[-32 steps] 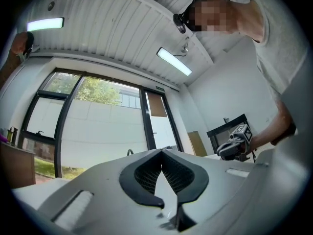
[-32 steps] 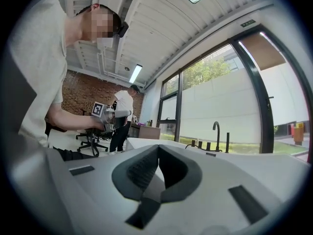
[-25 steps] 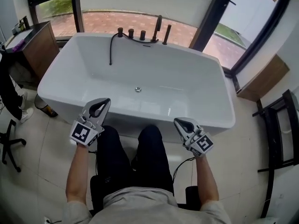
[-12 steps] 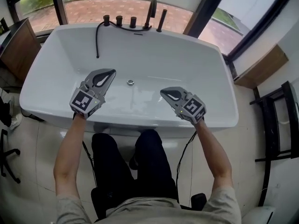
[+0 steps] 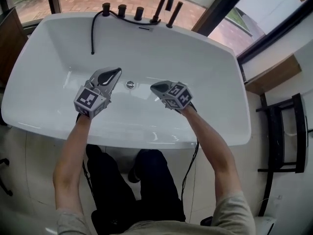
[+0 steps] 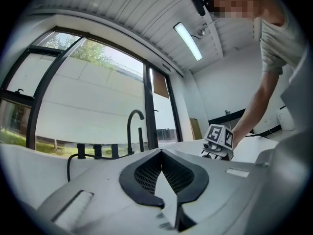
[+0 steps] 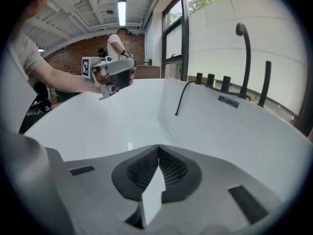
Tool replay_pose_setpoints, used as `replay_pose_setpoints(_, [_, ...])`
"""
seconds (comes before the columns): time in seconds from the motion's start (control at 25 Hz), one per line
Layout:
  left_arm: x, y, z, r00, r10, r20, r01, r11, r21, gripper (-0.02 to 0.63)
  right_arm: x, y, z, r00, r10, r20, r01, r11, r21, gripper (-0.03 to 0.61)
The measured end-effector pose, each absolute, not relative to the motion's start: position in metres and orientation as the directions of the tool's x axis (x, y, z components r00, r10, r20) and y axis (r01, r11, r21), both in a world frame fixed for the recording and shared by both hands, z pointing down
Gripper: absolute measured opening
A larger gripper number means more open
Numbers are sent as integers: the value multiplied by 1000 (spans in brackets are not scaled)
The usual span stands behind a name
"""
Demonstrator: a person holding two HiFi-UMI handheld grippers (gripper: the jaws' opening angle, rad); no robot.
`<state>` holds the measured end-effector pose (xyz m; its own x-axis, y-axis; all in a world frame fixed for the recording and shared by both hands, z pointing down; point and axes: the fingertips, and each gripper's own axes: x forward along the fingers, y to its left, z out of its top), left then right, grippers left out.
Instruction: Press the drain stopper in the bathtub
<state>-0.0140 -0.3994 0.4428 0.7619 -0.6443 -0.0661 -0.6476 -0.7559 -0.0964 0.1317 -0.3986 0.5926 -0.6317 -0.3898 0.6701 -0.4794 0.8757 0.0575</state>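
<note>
A small round chrome drain stopper [image 5: 130, 84] sits in the floor of the white bathtub [image 5: 215, 67]. My left gripper [image 5: 116, 72] hovers over the tub just left of the stopper, shut with nothing in it. From the right, my right gripper [image 5: 152, 87] points left at the stopper, a short gap away, shut and empty. The left gripper view looks over its closed jaws toward the black faucet [image 6: 135, 129] and the right gripper [image 6: 218, 143]. In the right gripper view the left gripper [image 7: 111, 77] shows above the tub wall; the stopper is hidden there.
Black faucet [image 5: 163, 4], three knobs [image 5: 122, 10] and a hand shower hose [image 5: 92, 31] line the tub's far rim. Large windows stand behind. A dark metal stand [image 5: 283, 131] is on the tiled floor at right. A person [image 7: 117, 45] stands in the background.
Both grippers moved forward and down into the tub over the last second. The right gripper swung left toward the drain stopper; the left came in beside it.
</note>
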Motion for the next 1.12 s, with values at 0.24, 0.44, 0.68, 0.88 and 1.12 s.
replay_pose_setpoints(0.24, [-14, -406, 457, 748, -663, -41, -660, -734, -160, 8, 116, -463, 651, -589, -382, 713, -499, 865, 52, 0])
replay_pose_setpoints(0.44, [0, -399, 465, 736, -676, 40, -619, -695, -366, 8, 106, -511, 705, -562, -414, 716, -560, 827, 39, 0])
replay_pose_setpoints(0.68, [-6, -404, 472, 663, -746, 63, -629, -601, -493, 7, 102, -544, 781, -518, -417, 747, -622, 783, 7, 0])
replay_pose_setpoints(0.88, [10, -395, 477, 714, -694, 93, -566, -650, -507, 7, 107, -562, 838, -447, -419, 790, -646, 763, 39, 0])
replay_pose_setpoints(1.12, [26, -383, 487, 747, -650, 137, -485, -675, -556, 7, 108, -577, 906, -369, -427, 826, -697, 714, 58, 0])
